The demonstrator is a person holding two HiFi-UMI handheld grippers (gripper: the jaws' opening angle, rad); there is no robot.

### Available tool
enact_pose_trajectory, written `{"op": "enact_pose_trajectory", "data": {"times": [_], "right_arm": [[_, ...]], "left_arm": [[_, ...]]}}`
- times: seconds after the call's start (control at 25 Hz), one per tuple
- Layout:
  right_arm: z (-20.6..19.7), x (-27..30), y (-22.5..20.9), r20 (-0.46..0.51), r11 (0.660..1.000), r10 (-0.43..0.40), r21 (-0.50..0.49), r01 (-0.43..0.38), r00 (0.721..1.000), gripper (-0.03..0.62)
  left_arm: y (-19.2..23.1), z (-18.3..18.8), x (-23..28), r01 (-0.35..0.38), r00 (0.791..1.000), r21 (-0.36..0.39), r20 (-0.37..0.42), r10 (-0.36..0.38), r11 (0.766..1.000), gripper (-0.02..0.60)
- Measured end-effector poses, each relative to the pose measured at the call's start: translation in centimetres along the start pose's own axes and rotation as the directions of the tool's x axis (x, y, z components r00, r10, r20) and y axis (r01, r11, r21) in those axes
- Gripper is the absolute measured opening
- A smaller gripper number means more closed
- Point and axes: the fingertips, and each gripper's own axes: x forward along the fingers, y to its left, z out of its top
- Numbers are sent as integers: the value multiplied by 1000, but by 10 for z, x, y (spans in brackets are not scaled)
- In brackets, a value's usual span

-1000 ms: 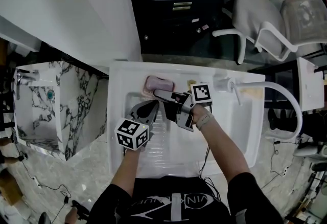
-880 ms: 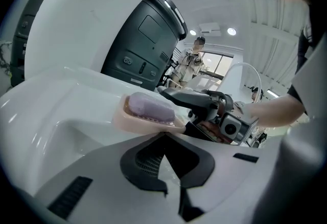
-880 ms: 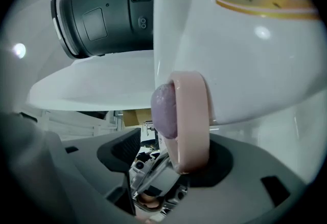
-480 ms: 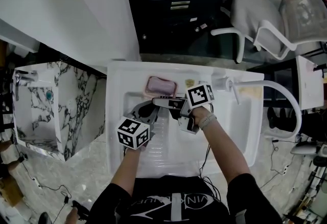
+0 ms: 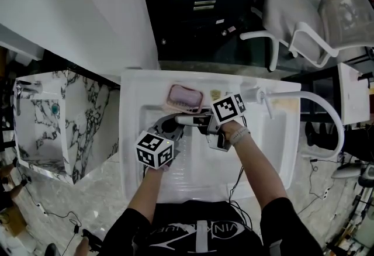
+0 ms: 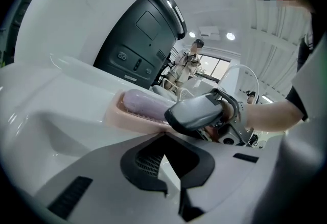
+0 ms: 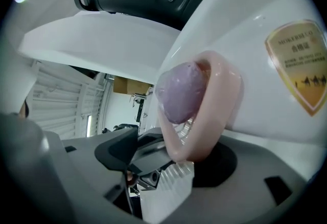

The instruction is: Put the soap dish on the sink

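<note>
A pink soap dish holding a purple soap bar lies on the back ledge of the white sink. My right gripper hovers over the basin just in front of the dish, pointing left. Its jaws are opening. In the right gripper view the dish fills the space ahead, its near end between the spread jaw tips of my right gripper, and no pad presses on it. My left gripper sits low in the basin, jaws together and empty. In the left gripper view the dish rests beyond my left gripper.
A faucet with a curved white hose stands on the ledge to the right of the dish. A gold label is stuck on the ledge. A marble-patterned basin sits to the left, white chairs behind.
The right gripper has rolled and drawn back a little from the dish, its jaws spreading. The dish stays on the ledge. The left gripper has hardly moved.
</note>
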Motion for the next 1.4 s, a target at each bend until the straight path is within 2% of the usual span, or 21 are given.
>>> {"op": "enact_pose_trajectory", "data": {"times": [0.24,0.52,0.96,1.08,1.24,1.4], "right_arm": [[-11,-4,-4,-85,997,-18,-82,11,996,302],[-18,-14,-1,-144,994,36,-93,-50,989,302],[-19,-22,-4,-176,994,36,-95,-53,984,302],[-25,-24,-14,-218,993,-31,-122,5,975,302],[-39,-23,-31,-311,970,-186,-210,123,932,301],[-39,-26,-38,-312,951,-262,-243,190,913,286]], "left_arm": [[-3,-4,5,10,1000,8,-15,-10,1000,14],[-7,-5,9,29,999,1,-13,-29,1000,14],[-2,-1,8,62,998,-23,-2,-63,998,14],[2,0,6,62,998,-49,-7,-63,997,14],[4,-2,8,55,998,-43,-38,-56,998,14],[2,-1,8,63,997,-63,-34,-65,996,14]]}}
